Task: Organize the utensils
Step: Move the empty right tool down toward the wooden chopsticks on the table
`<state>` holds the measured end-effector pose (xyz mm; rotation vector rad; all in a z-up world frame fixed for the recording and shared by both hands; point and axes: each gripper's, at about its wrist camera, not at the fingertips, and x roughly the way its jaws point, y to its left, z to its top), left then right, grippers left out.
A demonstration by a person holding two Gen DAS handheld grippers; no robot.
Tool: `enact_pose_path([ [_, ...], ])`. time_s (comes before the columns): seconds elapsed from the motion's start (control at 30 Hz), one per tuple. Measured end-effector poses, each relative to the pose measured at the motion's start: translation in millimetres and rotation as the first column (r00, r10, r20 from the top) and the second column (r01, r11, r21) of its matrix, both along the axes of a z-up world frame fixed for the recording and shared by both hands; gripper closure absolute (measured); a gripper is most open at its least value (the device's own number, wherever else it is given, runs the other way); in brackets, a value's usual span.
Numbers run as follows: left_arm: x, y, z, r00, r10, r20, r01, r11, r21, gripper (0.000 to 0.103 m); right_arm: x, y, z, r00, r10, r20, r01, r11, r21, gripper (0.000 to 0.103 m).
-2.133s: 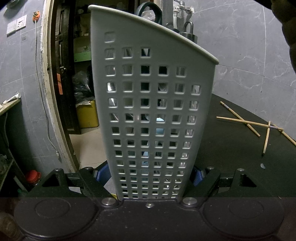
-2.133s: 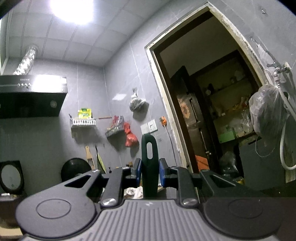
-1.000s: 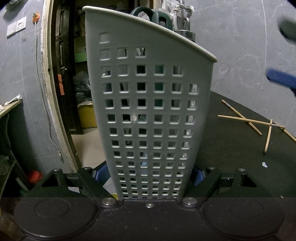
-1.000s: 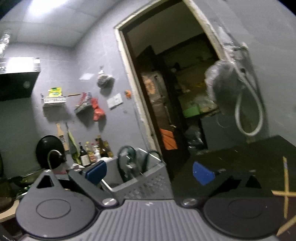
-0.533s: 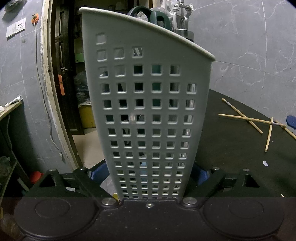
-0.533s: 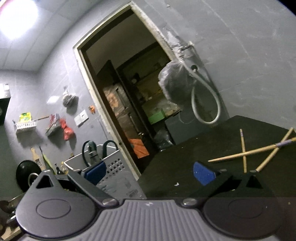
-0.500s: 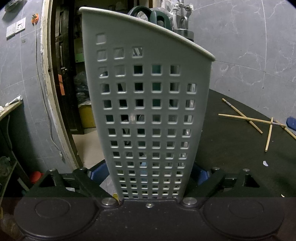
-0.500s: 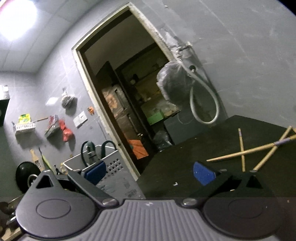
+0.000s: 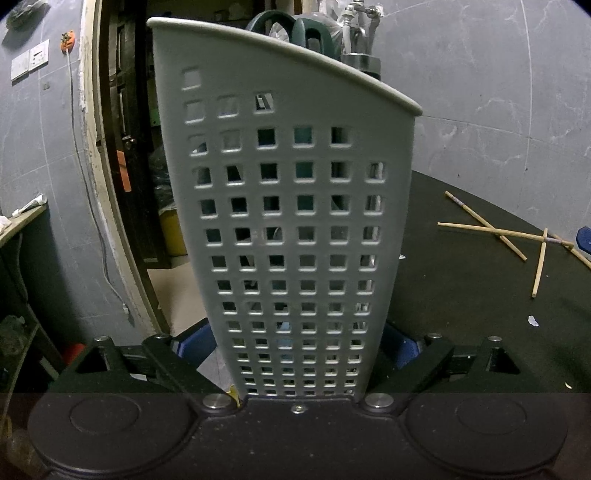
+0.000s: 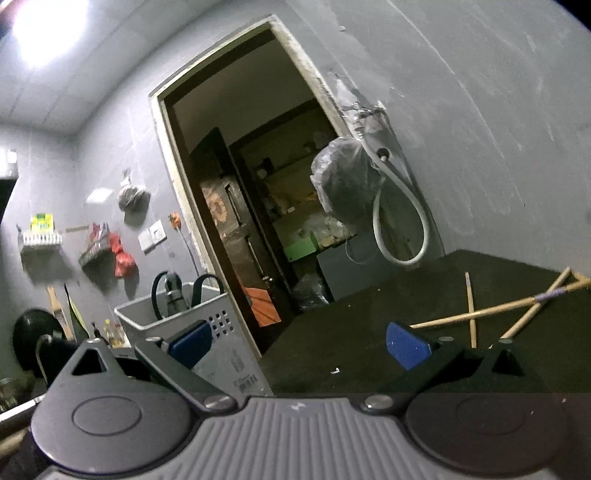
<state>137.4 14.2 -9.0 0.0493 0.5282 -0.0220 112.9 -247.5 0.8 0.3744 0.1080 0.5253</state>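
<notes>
Grey tiled kitchen walls, an open doorway (image 10: 251, 206) into a cluttered storeroom, a white hose (image 10: 400, 221) looped beside it. Dark countertop (image 9: 461, 280) in front.

On that counter, standing upright: a pale grey plastic utensil basket (image 9: 295, 229), tall, tapering toward its base, pierced by rows of small square holes, top rim slanting down to the right. Inside it, dark green looped handles (image 9: 295, 31) poking above the rim, plus a metal-capped item behind them. Seen from the right wrist as well, near the counter's left end by the doorway (image 10: 184, 325).

Well apart to the right, loose on the counter: wooden chopsticks (image 9: 506, 236), lying crossed over one another, thin and pale; one with a purplish band near its end.

Left gripper (image 9: 295, 347) straddling the basket's lower part, blue pads at either side, jaws opening, small gaps showing between pads and wall. Right gripper (image 10: 299, 345) spread wide, nothing between its blue pads, aimed roughly level across the counter toward the doorway.
</notes>
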Motion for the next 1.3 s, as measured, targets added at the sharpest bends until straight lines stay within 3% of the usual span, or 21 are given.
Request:
enact_pose_path([
  [0.2, 0.1, 0.2, -0.1, 1.000, -0.003, -0.001, 0.003, 1.000, 0.001, 0.008, -3.0, 7.9, 1.3, 0.999, -0.024, -0.030, 0.023, 0.999, -0.033, 0.000],
  [0.53, -0.3, -1.7, -0.3, 1.000, 0.008, 0.003, -0.008, 1.000, 0.009, 0.007, 1.0, -1.5, -1.9, 0.996, -0.043, -0.075, 0.045, 0.999, 0.025, 0.000],
  [0.77, -0.8, -6.2, -0.3, 1.000, 0.006, 0.004, -0.006, 1.000, 0.027, 0.006, 2.7, 7.9, -0.7, 0.996, -0.044, -0.076, 0.041, 0.999, -0.036, 0.000],
  [1.0, 0.8, -9.8, 0.0, 1.000, 0.001, 0.003, -0.001, 1.000, 0.030, 0.006, 9.3, 1.7, 1.2, 0.984, -0.061, -0.167, 0.058, 0.998, -0.019, 0.000],
  [1.1, 1.4, -10.0, 0.3, 1.000, 0.000, -0.001, 0.000, 1.000, 0.030, 0.006, 10.1, -12.5, 3.7, 0.958, -0.168, -0.232, 0.157, 0.985, -0.065, 0.000],
  [1.3, 1.5, -8.0, 0.1, 1.000, -0.003, 0.002, 0.003, 1.000, 0.017, 0.006, 4.8, -50.6, 13.3, 0.896, -0.381, -0.228, 0.347, 0.921, -0.175, 0.000],
])
